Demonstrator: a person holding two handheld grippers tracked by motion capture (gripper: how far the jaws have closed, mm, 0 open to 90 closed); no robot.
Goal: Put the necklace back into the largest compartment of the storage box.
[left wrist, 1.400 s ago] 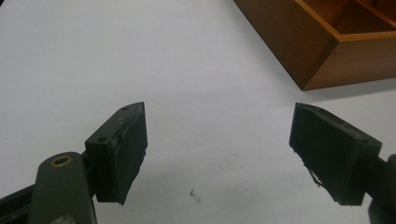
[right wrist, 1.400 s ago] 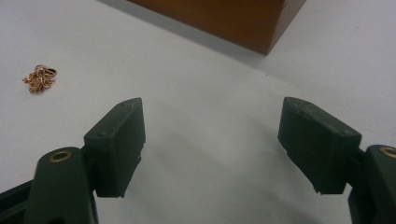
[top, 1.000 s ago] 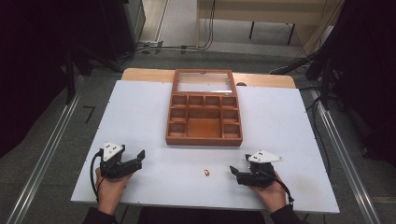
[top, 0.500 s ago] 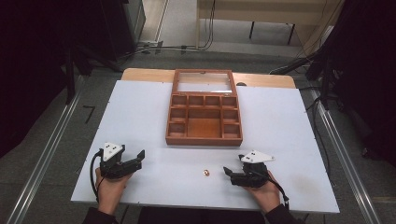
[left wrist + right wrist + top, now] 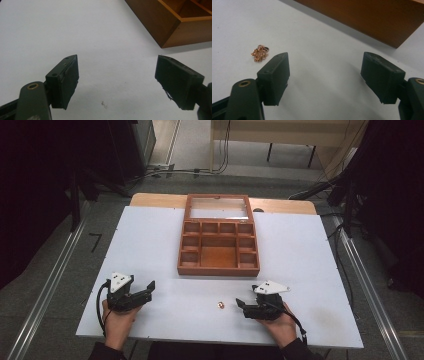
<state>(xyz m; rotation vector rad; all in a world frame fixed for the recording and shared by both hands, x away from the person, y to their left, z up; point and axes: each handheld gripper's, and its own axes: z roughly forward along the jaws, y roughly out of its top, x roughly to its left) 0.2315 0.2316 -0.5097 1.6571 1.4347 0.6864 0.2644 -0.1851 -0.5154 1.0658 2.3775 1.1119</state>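
Chain (image 5: 220,305), a small coppery heap, lies loose on the white counter (image 5: 150,240), near the front edge and just left of the right claw (image 5: 242,306). Nothing grips it yet. In the right gripper view the chain (image 5: 259,53) sits beyond the left jaw, outside the gap, and the jaws stand wide apart. The left claw (image 5: 148,289) rests well to the left, also spread wide with nothing between its jaws. The wooden box (image 5: 218,240) waits farther back with its lid up, and its compartments look bare. By my judgement the work has barely begun: picking up and placing both remain.
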